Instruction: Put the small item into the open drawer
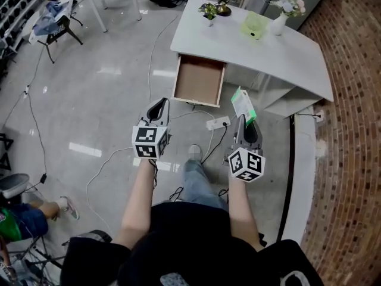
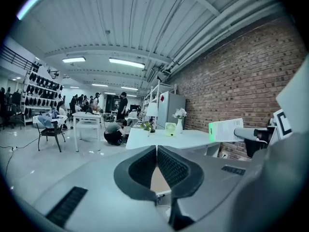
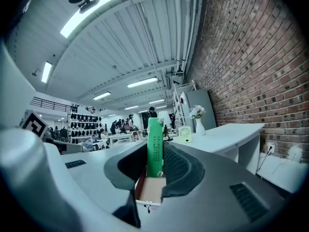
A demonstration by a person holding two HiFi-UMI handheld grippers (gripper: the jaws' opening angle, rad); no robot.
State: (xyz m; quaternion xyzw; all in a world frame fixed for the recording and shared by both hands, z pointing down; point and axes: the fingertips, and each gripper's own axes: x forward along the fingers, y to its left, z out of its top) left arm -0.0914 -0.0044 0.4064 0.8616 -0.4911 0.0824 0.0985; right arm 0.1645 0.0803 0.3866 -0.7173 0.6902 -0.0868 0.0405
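A small green and white box (image 1: 243,104) is held upright between the jaws of my right gripper (image 1: 243,119), which is shut on it. The right gripper view shows the box's green edge (image 3: 155,146) pinched between the pads. The open drawer (image 1: 199,79), with a bare brown bottom, sticks out from the white desk (image 1: 268,49) ahead of both grippers. In the right gripper view the drawer (image 3: 150,190) sits straight ahead, below the box. My left gripper (image 1: 161,103) hangs over the floor, left of the drawer front, with its jaws shut on nothing (image 2: 157,148).
On the desk stand a small plant (image 1: 209,11), a pale green fan (image 1: 255,25) and a vase of flowers (image 1: 280,18). A power strip (image 1: 218,123) and cables lie on the floor by the drawer. A brick wall (image 1: 351,130) runs along the right.
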